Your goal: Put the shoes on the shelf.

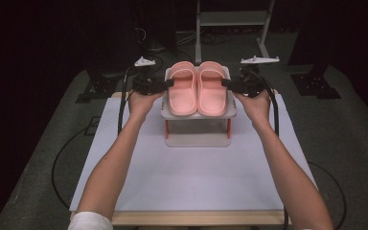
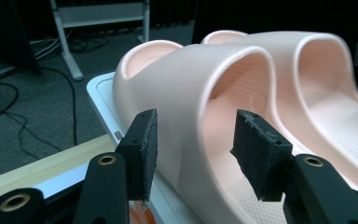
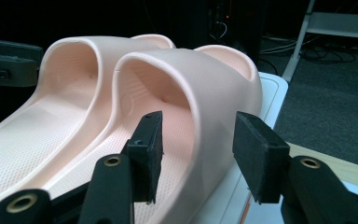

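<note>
Two pink slide sandals sit side by side on the top shelf of a small white shoe rack (image 1: 199, 114) at the far middle of the table (image 1: 191, 182), their long axes running away from the person, open toes at the far end and heels toward the near edge. The left sandal (image 1: 182, 88) and the right sandal (image 1: 212, 88) touch along their inner sides and fill the shelf nearly edge to edge. The left gripper (image 1: 168, 83) comes in from the left, and in its own view the pads straddle the outer wall of the left sandal's strap, parted, with a gap showing on each side. The right gripper (image 1: 226, 83) mirrors it on the right sandal's outer wall, pads likewise apart and not pressing. Neither one grips. The near half of the table lies open, and dark floor (image 1: 345, 124) surrounds it.
</note>
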Demonstrator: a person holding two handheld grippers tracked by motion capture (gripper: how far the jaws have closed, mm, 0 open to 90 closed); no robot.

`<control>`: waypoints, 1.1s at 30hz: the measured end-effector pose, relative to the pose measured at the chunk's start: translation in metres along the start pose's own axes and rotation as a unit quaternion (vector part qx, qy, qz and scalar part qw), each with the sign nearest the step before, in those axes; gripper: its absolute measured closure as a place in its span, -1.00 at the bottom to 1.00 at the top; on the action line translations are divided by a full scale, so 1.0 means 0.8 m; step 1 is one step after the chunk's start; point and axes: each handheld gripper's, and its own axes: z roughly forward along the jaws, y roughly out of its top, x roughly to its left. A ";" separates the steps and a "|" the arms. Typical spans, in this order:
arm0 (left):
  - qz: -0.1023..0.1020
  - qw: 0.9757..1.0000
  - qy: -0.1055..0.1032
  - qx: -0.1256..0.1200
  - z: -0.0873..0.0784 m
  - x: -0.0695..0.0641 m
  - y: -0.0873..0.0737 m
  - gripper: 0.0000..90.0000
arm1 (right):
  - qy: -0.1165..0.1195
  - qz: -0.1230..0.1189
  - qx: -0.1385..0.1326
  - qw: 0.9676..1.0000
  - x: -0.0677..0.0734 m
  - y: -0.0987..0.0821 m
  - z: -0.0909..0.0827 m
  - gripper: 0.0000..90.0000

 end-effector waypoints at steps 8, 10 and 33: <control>0.010 1.000 -0.005 -0.004 -0.014 -0.006 -0.003 0.06 | 0.013 -0.008 -0.003 1.000 0.002 -0.005 -0.013 0.12; 0.011 1.000 -0.007 -0.008 -0.017 -0.007 -0.003 0.06 | 0.016 -0.012 -0.004 1.000 0.002 -0.008 -0.016 0.12; 0.005 0.999 -0.032 -0.026 -0.051 -0.007 -0.030 0.01 | 0.030 -0.013 0.000 0.999 -0.004 -0.039 -0.045 0.06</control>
